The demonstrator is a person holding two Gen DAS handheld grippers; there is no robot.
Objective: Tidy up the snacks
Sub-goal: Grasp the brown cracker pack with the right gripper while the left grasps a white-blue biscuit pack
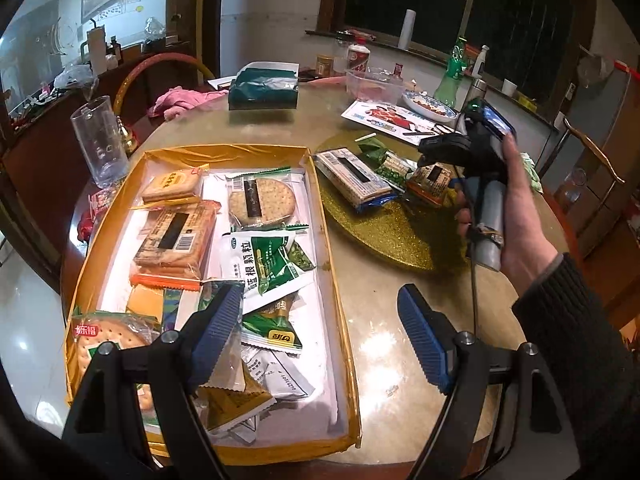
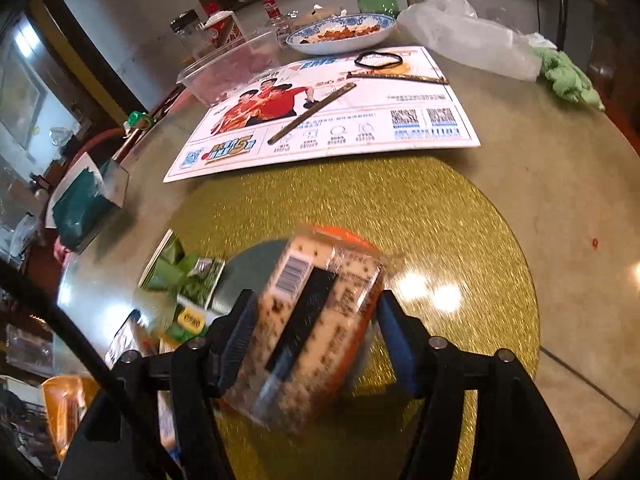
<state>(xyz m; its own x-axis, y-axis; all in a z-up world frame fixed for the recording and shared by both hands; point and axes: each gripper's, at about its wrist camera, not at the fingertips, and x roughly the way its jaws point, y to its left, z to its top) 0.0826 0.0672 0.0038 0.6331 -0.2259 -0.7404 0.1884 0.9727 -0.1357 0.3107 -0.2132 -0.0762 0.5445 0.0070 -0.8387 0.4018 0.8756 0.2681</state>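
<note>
A gold-rimmed box (image 1: pixel 320 184) on the round table holds several snack packets: crackers, round biscuits and green-white sachets. My left gripper (image 1: pixel 318 296) hovers open over the box's near right side with nothing between its fingers. To the right, a glittery gold disc (image 1: pixel 384 236) carries a blue-edged cracker packet (image 1: pixel 352 178), green packets (image 1: pixel 396 170) and an orange-edged cracker packet (image 1: pixel 434 182). A hand holds my right gripper (image 1: pixel 440 148) just above them. In the right wrist view, that gripper (image 2: pixel 316 300) is open around the blurred orange-edged packet (image 2: pixel 320 320), its pads close beside it.
A glass mug (image 1: pixel 100 140) stands left of the box and a teal tissue box (image 1: pixel 262 90) behind it. Beyond the disc lie a printed leaflet (image 2: pixel 320 120) with sticks, a clear tub (image 2: pixel 228 68), a blue-white dish (image 2: pixel 340 32), a plastic bag (image 2: pixel 464 36) and a green cloth (image 2: pixel 568 76).
</note>
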